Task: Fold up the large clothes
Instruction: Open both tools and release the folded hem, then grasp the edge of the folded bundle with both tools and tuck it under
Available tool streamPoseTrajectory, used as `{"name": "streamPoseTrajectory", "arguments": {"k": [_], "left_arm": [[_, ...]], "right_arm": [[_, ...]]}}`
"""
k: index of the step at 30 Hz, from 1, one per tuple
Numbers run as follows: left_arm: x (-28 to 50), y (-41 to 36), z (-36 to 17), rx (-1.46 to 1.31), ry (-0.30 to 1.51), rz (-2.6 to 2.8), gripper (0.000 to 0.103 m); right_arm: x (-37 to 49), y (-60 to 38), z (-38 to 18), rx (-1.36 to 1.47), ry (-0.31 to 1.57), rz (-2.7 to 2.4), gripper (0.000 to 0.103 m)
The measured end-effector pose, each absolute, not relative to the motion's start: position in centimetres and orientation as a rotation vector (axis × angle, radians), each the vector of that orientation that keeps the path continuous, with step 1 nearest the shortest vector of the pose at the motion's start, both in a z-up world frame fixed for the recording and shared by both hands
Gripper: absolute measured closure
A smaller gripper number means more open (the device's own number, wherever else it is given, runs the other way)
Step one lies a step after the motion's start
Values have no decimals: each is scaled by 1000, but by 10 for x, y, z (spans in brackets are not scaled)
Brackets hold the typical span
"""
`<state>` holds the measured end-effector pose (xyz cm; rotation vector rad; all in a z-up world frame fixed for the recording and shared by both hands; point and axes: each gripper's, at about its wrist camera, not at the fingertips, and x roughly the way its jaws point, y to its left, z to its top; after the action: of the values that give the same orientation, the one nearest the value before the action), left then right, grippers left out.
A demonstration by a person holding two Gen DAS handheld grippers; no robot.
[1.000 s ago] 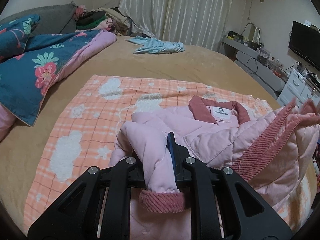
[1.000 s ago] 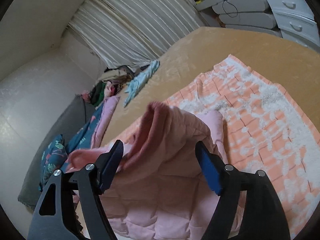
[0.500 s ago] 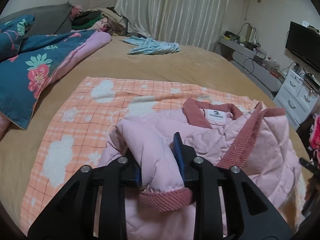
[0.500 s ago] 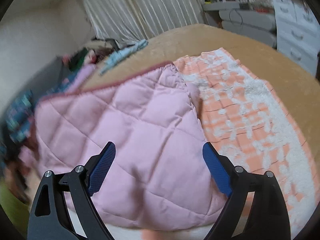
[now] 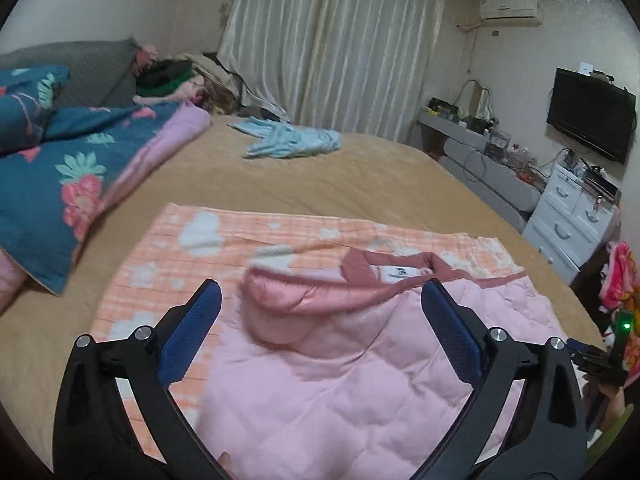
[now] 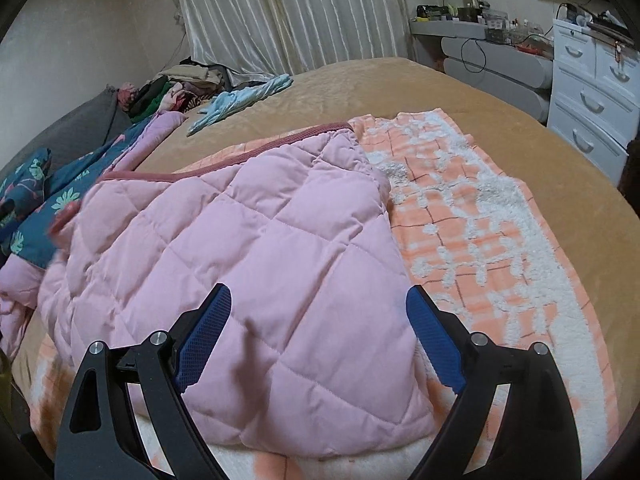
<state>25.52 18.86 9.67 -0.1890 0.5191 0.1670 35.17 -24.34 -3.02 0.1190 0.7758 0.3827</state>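
Jacket [image 5: 360, 380] flat, blanket [image 5: 168, 280] margins bare

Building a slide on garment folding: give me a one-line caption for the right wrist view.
Open right tool above the pink quilted jacket lying on an orange checked blanket.

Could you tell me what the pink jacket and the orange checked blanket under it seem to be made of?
Pink jacket: smooth woven shell over soft padding, judging by the puffy diamond stitching; its darker trim looks ribbed, perhaps corduroy or knit. Orange checked blanket: plush fleece or terry, with fuzzy raised white patches.
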Motion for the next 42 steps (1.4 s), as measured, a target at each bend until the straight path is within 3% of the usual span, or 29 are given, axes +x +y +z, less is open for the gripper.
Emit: {"name": "streamPoseTrajectory", "arguments": {"k": [9, 20, 22, 24, 27, 30, 36, 42], "left_arm": [[223, 234, 39, -219, 633, 231, 9], [207, 253, -50, -519, 759, 76, 9], [213, 240, -55, -486, 775, 66, 29], [217, 229, -54, -431, 775, 85, 65], [224, 219, -39, -369, 746, 100, 82], [234, 214, -11, -311, 681, 121, 86], [268, 219, 25, -267, 613, 174, 86], [300, 221, 5, -231, 675, 218, 86]], "right_arm": [[329, -249, -34, 47, 760, 365, 12], [342, -240, -56, -44, 799, 349, 12], [345, -239, -64, -36, 816, 358, 17], [343, -234, -71, -40, 831, 380, 44], [335, -216, -64, -179, 805, 355, 74], [330, -207, -36, -226, 716, 315, 83], [356, -208, 5, -136, 609, 289, 84], [394, -195, -14, -149, 671, 223, 84]]}}
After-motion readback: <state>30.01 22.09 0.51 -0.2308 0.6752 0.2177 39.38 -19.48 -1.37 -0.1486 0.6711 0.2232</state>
